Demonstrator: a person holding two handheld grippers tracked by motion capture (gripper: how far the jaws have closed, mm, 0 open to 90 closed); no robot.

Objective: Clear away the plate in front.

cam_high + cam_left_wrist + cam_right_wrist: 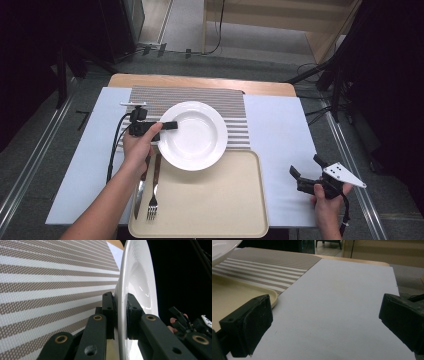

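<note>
My left claw (169,125) clamps the plate's (200,137) left rim, holding the plate over the striped mat (235,107) and the tray's (215,200) far edge. My right claw (306,167) gapes wide, empty, well off to the plate's right.

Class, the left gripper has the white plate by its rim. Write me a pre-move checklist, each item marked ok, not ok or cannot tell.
1. Left gripper clamped on the plate rim, one jaw on each side: ok.
2. Plate lifted clear of the striped mat: cannot tell.
3. Tray has bare space beside the knife and fork: ok.
4. Right gripper open, holding nothing: ok.
5. Right gripper apart from the plate, over the pale sheet: ok.
</note>
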